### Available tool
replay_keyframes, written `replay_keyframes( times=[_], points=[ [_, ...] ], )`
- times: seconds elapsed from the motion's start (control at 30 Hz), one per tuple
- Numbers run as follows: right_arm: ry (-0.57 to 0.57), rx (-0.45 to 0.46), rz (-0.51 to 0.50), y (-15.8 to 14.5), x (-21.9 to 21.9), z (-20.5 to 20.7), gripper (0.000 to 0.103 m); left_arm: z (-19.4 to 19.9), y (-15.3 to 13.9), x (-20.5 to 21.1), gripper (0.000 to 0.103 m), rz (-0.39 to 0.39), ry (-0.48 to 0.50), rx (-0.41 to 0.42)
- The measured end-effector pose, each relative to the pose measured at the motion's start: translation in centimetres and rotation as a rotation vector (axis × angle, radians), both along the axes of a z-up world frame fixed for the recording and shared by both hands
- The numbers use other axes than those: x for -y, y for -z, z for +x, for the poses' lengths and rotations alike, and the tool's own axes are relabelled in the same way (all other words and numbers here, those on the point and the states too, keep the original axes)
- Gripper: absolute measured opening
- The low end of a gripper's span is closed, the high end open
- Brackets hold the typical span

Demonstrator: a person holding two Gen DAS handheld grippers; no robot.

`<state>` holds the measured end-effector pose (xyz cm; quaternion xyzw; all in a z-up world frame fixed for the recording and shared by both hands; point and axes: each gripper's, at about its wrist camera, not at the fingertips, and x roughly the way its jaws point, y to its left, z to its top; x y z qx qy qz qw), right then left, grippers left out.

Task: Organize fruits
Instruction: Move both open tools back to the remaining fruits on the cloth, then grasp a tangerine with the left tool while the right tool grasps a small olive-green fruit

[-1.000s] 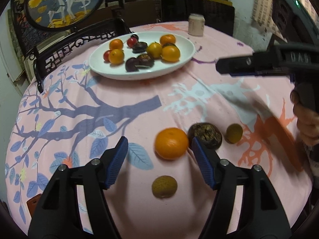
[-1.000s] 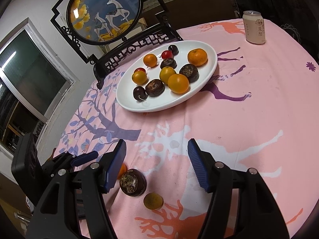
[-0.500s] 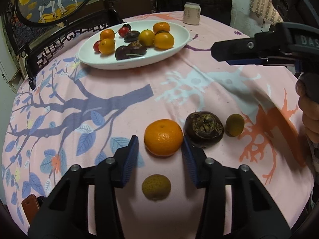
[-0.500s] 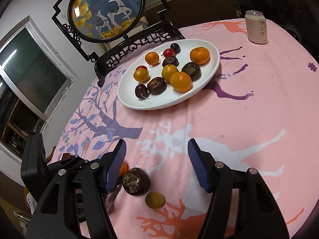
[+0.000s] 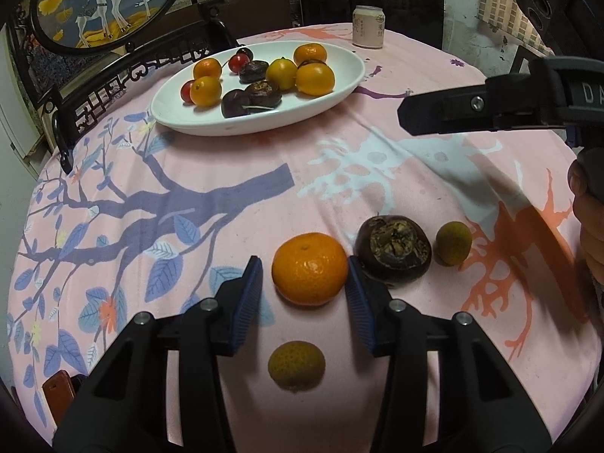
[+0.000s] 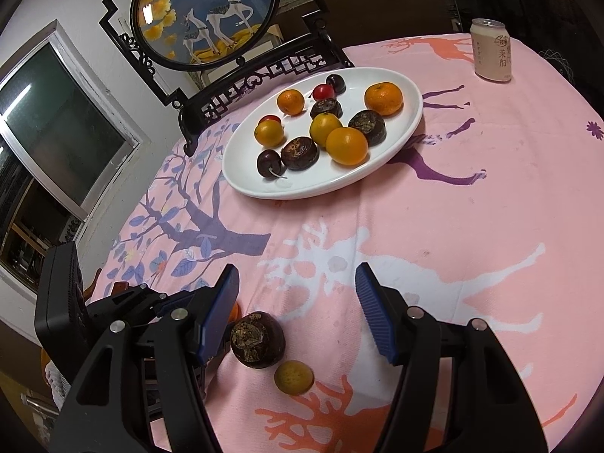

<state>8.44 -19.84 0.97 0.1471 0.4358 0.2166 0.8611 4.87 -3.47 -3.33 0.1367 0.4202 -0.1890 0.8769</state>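
Left wrist view: our left gripper [image 5: 305,287] straddles the mandarin [image 5: 309,268], unclamped; closing could nudge the dark fruit [image 5: 393,247] at three o'clock. Our right gripper [image 6: 298,304] hangs open.

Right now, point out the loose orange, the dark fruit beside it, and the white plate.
loose orange [image 5: 309,268], left wrist view, middle of its peel.
dark fruit [image 5: 394,251], left wrist view, its rough top.
white plate [image 6: 409,119], right wrist view, bare right rim.

Your left wrist camera sits low and close over the near table edge, looking across toward the far white plate [image 5: 260,128]. Your right wrist camera looks from higher, further right, toward the far left. Both see the plate [image 6: 321,188] and the dark fruit [image 5: 394,249] [image 6: 257,339].
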Motion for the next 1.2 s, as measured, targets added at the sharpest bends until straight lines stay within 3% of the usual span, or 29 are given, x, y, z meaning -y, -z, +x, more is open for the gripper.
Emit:
replay_keyframes(
  times=[0.13,0.67,1.2],
  points=[
    [-0.007,-0.006,-0.008,0.3,-0.2,0.0,0.065,-0.1,-0.2,0.1,0.038,0.001,-0.010,0.021],
    [-0.051,-0.021,-0.040,1.0,-1.5,-0.6,0.065,-0.2,-0.9,-0.5,0.038,0.041,-0.089,0.097],
    [-0.122,-0.021,-0.147,3.3,-1.7,-5.9,0.064,1.0,-1.0,-2.2,0.038,-0.013,-0.160,0.055]
  ],
)
